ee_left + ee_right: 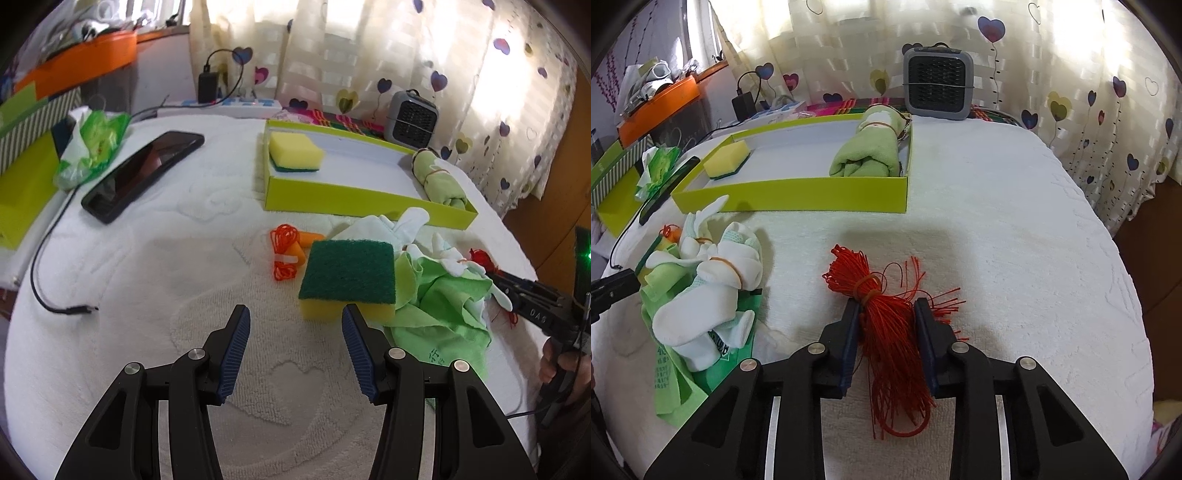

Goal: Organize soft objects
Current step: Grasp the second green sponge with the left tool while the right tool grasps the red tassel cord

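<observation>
White towel [997, 221], red string bundle [886, 321] between right gripper [886, 314] fingers.

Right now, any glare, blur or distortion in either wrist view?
Left wrist view: backlit curtain blown out, strong fisheye bending, phone screen reflective, edges soft. Right wrist view: same curtain glare, gripper shadow on the white towel, red string bundle sharp.

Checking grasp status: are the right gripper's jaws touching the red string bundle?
Touching. The right wrist view shows the red string bundle filling the right gripper, both jaws against it.
</observation>
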Tool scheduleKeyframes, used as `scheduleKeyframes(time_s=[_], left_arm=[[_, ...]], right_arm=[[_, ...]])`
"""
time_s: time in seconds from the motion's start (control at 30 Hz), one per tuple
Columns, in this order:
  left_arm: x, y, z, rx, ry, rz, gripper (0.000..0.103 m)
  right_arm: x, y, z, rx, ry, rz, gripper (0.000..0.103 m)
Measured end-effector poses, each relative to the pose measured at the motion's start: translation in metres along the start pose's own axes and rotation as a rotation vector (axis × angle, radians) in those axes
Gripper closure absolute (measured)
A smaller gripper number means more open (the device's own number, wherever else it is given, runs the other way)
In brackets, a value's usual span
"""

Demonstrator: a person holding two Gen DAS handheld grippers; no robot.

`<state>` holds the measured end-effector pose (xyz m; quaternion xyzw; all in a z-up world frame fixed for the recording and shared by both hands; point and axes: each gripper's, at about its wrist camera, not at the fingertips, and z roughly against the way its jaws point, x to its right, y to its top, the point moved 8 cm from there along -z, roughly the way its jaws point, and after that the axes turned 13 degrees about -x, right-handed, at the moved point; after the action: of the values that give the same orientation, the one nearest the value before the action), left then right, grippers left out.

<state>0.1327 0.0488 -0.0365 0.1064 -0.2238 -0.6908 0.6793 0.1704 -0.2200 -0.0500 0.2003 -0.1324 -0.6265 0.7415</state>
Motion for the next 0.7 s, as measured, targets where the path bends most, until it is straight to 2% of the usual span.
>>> scheduleKeyframes(time_s=[0.23,0.7], left_arm=[[0.009,0.002,0.002,0.015,0.014,-0.051,0.052],[0.021,0.006,0.005,0.02,-0.045,-0.062,0.052]], right_arm=[[-0.002,-0.004,0.007,0.023,0.018,-0.029,0.077],[-0.015,-0.009,0.019,0.061,0.072,-0.032,0.077]])
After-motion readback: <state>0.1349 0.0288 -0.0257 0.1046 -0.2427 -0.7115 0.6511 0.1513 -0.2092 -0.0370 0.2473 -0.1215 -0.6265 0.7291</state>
